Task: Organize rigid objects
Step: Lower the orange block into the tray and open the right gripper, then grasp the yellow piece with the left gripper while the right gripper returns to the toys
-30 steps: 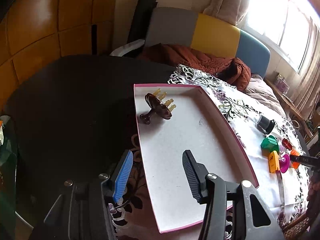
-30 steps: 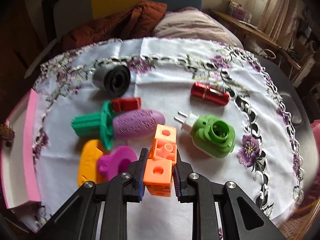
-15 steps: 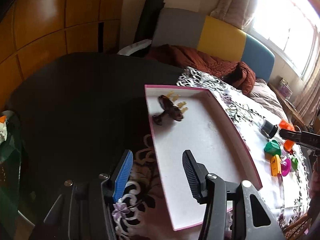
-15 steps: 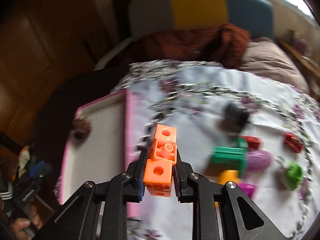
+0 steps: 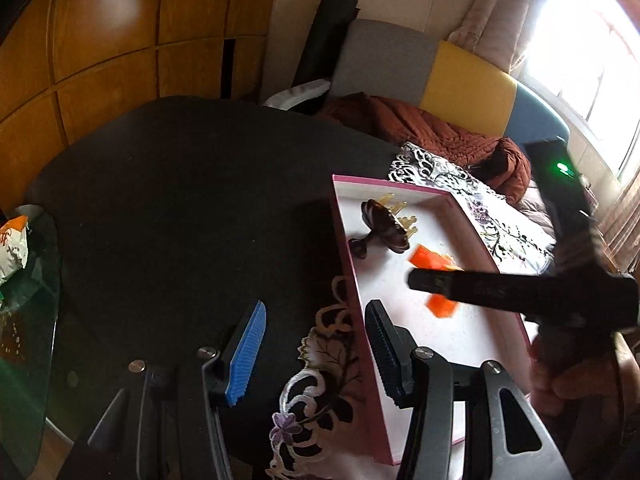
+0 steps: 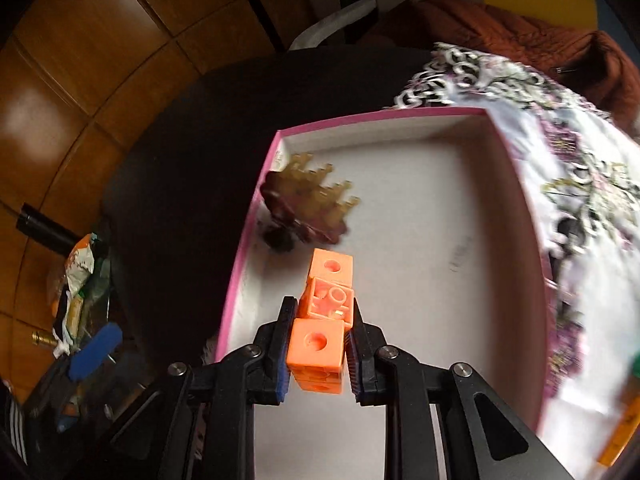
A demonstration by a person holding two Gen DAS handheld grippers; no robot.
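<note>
My right gripper (image 6: 318, 354) is shut on a stack of orange cube blocks (image 6: 322, 320) and holds it over the white inside of the pink-rimmed box (image 6: 516, 184). A brown hair claw clip (image 6: 308, 208) lies in the box's far left corner, just beyond the blocks. In the left wrist view the right gripper (image 5: 424, 280) reaches in from the right over the box (image 5: 348, 248) with the orange blocks (image 5: 430, 260) in it, near the clip (image 5: 384, 226). My left gripper (image 5: 316, 354) is open and empty, straddling the box's near left rim.
The box sits on a floral tablecloth (image 6: 592, 184) over a dark round table (image 5: 180, 200). A sofa with a rust-brown blanket (image 5: 432, 132) is behind. A snack wrapper (image 5: 12, 244) lies on a glass side table at the left.
My right gripper has carried the orange blocks from the cloth on the right to over the box, near the hair clip. My left gripper has drifted left, staying open.
</note>
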